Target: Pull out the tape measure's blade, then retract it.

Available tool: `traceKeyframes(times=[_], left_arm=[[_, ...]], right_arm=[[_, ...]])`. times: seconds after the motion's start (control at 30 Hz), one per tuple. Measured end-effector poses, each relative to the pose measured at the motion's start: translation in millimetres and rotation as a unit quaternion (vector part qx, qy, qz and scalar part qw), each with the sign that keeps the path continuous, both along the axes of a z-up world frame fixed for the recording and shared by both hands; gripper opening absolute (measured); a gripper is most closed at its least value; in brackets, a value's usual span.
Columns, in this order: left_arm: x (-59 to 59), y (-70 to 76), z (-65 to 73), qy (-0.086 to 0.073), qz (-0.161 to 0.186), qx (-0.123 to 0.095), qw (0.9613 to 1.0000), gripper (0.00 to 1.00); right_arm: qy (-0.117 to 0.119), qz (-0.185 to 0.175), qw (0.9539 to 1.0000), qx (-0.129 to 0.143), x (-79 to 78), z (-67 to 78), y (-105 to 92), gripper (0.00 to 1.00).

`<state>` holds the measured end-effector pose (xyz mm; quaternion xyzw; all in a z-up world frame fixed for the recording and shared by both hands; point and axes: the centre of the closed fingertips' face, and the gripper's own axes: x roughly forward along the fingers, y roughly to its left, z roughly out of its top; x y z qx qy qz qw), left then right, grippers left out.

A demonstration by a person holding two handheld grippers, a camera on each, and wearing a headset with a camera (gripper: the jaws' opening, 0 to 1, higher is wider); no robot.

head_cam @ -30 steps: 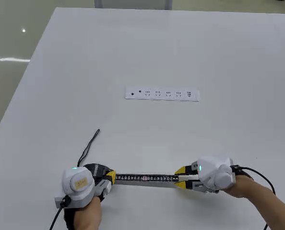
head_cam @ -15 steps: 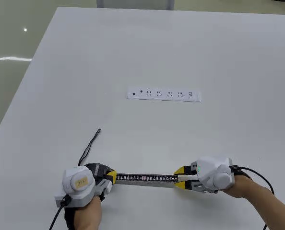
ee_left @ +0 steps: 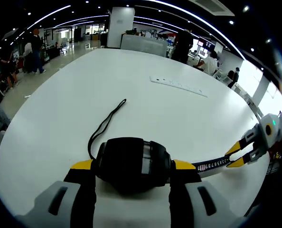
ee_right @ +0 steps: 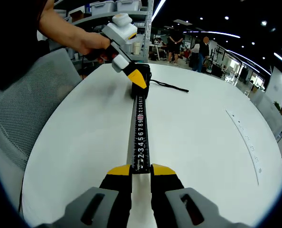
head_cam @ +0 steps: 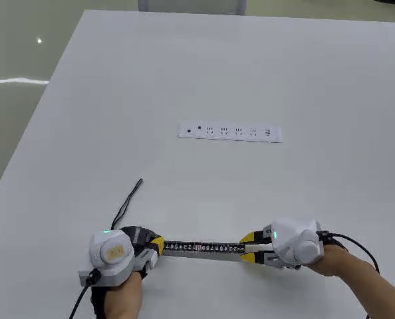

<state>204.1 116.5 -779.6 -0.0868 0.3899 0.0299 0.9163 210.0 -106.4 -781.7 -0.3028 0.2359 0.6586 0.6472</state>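
Office table (head_cam: 251, 73) white; L hand-held gripper (head_cam: 152, 246) clamps tape measure (ee_left: 131, 161), R hand-held gripper (ee_right: 141, 169) blade (ee_right: 140, 133).

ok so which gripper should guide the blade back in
Right. The right gripper is shut on the blade tip, so it can likely feed it back; the left gripper clamps the case.

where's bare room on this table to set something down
Bare table beyond the power strip, and a bare band between it and the blade. Crowded near edge: left gripper on the tape measure case, its strap, right gripper on the blade.
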Motion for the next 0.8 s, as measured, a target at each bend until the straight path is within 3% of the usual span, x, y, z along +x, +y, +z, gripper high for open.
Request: traceKeyframes(times=[0.8], left_arm=[[0.1, 2.7, -1.5, 0.001, -0.005, -0.002, 1.0000, 0.58]], right_arm=[[-0.001, 0.003, 1.0000, 0.003, 1.0, -1.1, 7.3, 0.14]])
